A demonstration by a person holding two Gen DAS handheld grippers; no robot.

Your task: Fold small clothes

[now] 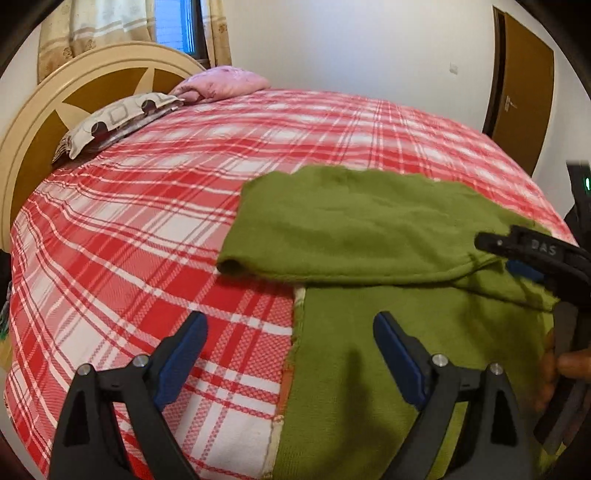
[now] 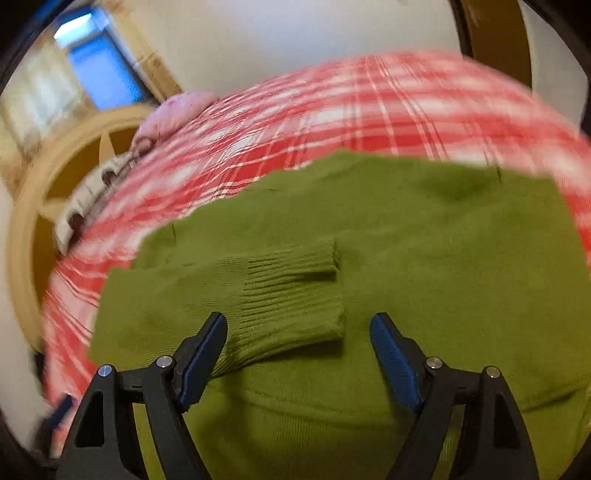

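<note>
A green knit sweater lies flat on the red and white plaid bedcover, with one sleeve folded across its body. My left gripper stands open just above the sweater's left edge, one finger over the plaid and the other over the green knit. My right gripper is open too, hovering over the sweater. The sleeve's ribbed cuff lies flat just ahead of its fingers, and neither pad presses on it. In the left wrist view the right gripper's fingers enter from the right edge beside the folded sleeve, with a hand below.
A patterned pillow and a pink pillow lie at the head of the bed against a round cream and brown headboard. A curtained window is behind it. A brown door stands at the far right.
</note>
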